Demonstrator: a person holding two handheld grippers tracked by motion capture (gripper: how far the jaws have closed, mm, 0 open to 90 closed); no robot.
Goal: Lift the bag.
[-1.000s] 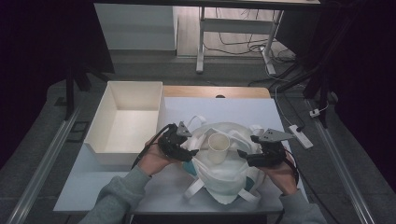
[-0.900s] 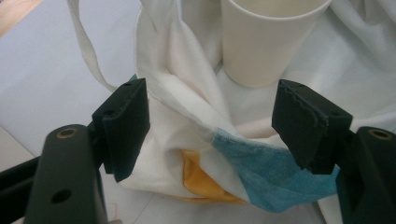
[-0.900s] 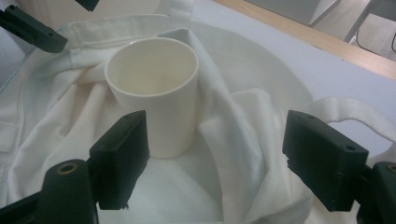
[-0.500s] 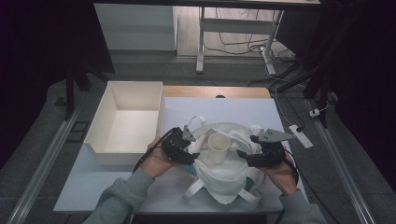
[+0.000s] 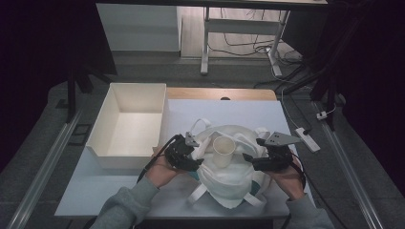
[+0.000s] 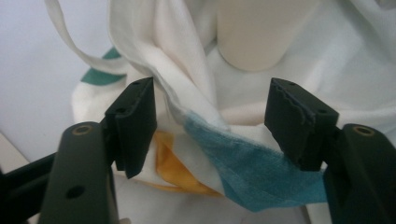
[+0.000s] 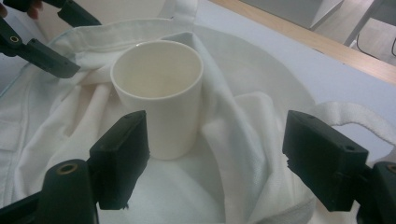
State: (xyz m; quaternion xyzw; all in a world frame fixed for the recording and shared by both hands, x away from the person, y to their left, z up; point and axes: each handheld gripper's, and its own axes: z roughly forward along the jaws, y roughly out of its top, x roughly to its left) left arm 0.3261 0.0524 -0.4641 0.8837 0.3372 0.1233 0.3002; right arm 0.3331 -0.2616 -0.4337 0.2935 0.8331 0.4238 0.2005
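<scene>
Closing my left gripper (image 6: 212,123) on the tote bag (image 5: 229,183) fold, not yet pinched; right gripper (image 7: 217,158) gaping, cup (image 7: 159,95) centre-frame, bagging unfinished.

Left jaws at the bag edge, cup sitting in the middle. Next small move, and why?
Probably finish closing the left gripper on the cloth bag's fold. Its jaws have just been closing, the fold lies between them but the pads don't yet press it. The right gripper waits open beside the cup.
</scene>
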